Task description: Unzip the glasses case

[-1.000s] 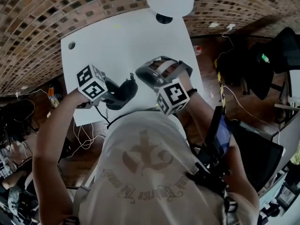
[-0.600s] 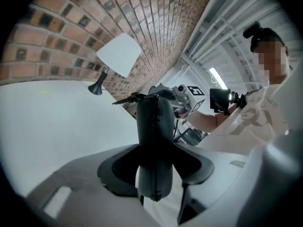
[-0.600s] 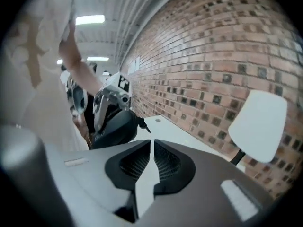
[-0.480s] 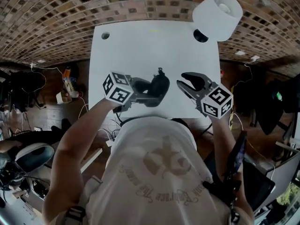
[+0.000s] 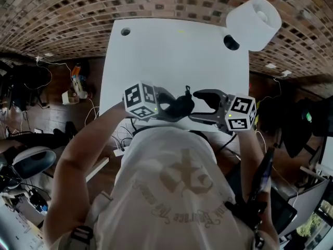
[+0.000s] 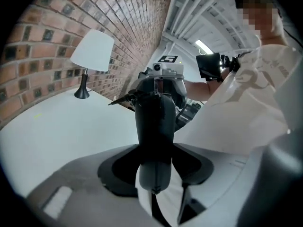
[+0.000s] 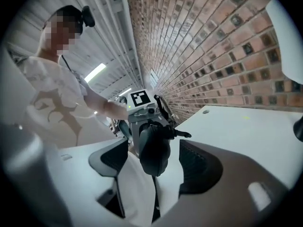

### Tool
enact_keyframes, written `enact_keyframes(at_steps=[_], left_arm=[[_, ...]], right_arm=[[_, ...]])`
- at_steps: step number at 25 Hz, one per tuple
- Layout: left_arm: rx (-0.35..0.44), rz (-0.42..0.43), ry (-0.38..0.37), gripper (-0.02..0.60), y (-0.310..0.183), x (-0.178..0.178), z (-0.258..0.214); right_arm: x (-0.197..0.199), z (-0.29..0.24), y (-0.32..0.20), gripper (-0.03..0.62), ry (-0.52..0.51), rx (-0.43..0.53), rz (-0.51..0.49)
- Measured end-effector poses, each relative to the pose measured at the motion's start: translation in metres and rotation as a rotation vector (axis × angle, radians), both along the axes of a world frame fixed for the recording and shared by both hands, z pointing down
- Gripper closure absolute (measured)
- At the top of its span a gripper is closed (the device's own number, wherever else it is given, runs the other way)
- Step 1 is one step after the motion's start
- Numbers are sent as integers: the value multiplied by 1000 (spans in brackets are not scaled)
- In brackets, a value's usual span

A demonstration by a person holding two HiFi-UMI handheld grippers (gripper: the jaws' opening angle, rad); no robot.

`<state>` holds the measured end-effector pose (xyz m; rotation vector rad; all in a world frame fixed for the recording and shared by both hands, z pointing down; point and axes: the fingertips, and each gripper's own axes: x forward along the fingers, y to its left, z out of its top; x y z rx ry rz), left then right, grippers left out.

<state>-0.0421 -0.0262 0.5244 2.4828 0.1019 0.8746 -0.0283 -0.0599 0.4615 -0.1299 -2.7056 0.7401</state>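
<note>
My left gripper (image 5: pixel 167 106) is shut on the black glasses case (image 5: pixel 179 106) and holds it above the near edge of the white table (image 5: pixel 166 51). In the left gripper view the case (image 6: pixel 154 122) runs straight out from between the jaws of that gripper (image 6: pixel 156 163). Its zipper pull (image 7: pixel 182 135) sticks out sideways. My right gripper (image 5: pixel 201 107) faces it from the right. Its jaws have just been opening and stand wide. In the right gripper view the case's free end (image 7: pixel 154 150) lies between the pads of that gripper (image 7: pixel 154 146), with a gap on each side.
A white table lamp (image 5: pixel 254 21) stands at the table's far right corner, its dark base (image 5: pixel 231 42) beside it. A round cable hole (image 5: pixel 125 32) sits at the far left corner. A brick wall lies beyond. Cables and clutter cover the floor at both sides.
The right gripper drew away to the right of the case, then came back to its end with its jaws much wider. The left gripper kept hold of the case.
</note>
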Motion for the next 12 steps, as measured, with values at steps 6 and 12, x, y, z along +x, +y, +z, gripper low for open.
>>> enact_keyframes(at_steps=[6, 12], left_arm=[[43, 142, -158, 359, 15, 0, 14], [45, 217, -211, 357, 23, 7, 17]], right_arm=[[-13, 18, 17, 260, 123, 85, -102], [-10, 38, 26, 284, 221, 127, -132]])
